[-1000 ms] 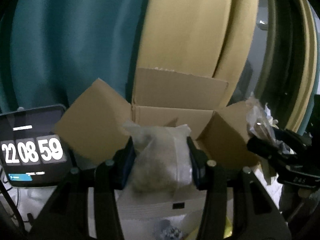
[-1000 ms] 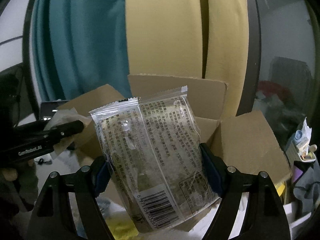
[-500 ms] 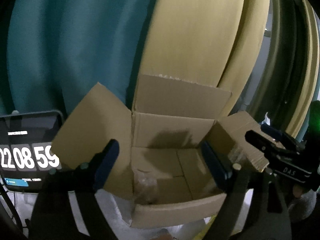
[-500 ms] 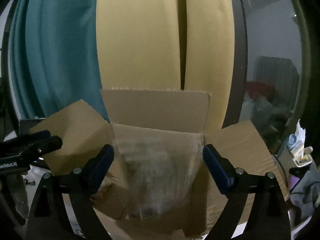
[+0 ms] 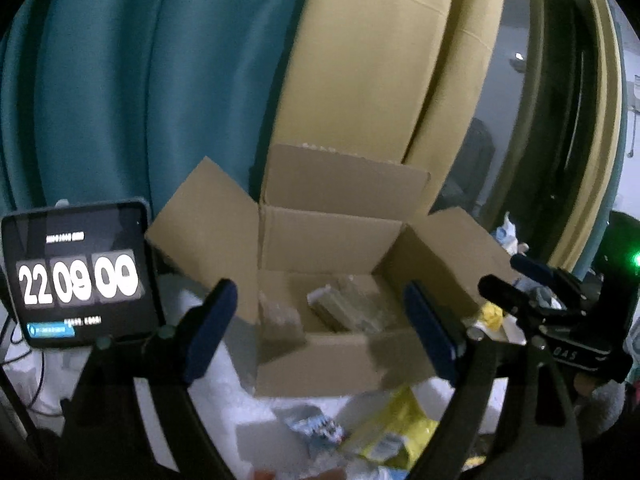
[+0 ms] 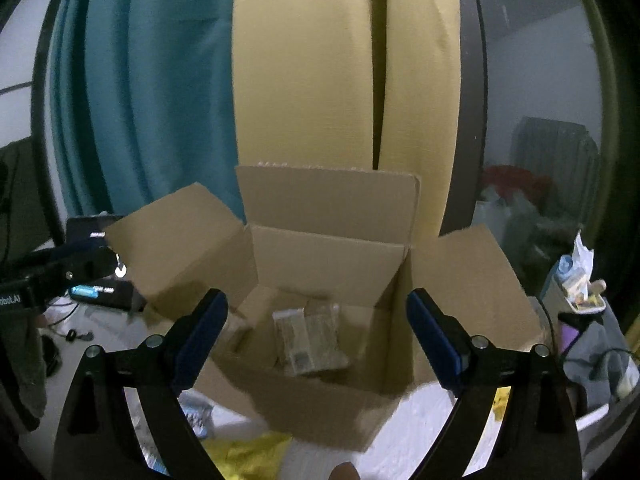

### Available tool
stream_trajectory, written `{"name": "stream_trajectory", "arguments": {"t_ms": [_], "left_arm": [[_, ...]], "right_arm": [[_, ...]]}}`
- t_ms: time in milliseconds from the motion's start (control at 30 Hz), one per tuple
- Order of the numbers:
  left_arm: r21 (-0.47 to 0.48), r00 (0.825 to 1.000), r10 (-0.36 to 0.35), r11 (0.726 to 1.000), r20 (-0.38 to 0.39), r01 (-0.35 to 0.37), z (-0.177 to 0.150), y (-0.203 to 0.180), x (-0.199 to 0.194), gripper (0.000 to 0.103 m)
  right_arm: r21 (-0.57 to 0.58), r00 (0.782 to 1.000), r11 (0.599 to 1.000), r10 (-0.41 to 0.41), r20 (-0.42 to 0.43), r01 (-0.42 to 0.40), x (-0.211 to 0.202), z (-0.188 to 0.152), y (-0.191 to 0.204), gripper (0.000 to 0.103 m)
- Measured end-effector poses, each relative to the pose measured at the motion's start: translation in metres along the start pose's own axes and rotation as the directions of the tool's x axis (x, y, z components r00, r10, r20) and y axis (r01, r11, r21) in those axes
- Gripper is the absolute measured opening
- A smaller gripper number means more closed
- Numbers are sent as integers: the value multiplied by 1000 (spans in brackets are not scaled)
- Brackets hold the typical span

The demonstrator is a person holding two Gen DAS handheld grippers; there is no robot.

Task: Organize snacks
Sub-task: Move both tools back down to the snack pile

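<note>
An open cardboard box stands ahead with all its flaps folded out. Two clear snack packets lie on its floor, and a third pale one leans near its left wall. My left gripper is open in front of the box's near wall, with nothing between its blue pads. My right gripper is also open and empty, facing the same box. Each gripper shows at the edge of the other's view: right gripper, left gripper.
A tablet with a clock stands left of the box. Loose packets lie on the white surface in front: a yellow one and a blue-white one. Teal and yellow curtains hang behind. Clutter sits at the right.
Both grippers held a clear packet over the box, then opened. The packets have dropped into the box. Both grippers have drawn back a little from it.
</note>
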State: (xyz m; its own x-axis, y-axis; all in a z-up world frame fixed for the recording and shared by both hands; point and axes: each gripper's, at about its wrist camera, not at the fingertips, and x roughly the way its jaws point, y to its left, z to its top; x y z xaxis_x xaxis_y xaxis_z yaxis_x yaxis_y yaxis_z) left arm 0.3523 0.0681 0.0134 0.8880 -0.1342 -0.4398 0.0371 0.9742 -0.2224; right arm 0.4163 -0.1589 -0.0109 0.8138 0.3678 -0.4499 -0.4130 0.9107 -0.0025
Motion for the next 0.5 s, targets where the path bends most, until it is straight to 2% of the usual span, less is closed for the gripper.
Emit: {"name": "stream_trajectory", "arguments": {"t_ms": [233,400,500], "left_arm": [[7,999,-8,1000,-51,9,-35,-6,-14,87],[11,993,-7,1000,-117,8,-60,-7,-11,87],[9,987,-10,1000,-158,11,-71,-6,-9,87]], "right_arm": [[-3,999,1000,20,-37,-20,-20,-28,5,93],[5,996,999,36,-79,-35,-26,-49,4,93],[24,993,997,72,-95,-70,-29,-59,4,93]]}}
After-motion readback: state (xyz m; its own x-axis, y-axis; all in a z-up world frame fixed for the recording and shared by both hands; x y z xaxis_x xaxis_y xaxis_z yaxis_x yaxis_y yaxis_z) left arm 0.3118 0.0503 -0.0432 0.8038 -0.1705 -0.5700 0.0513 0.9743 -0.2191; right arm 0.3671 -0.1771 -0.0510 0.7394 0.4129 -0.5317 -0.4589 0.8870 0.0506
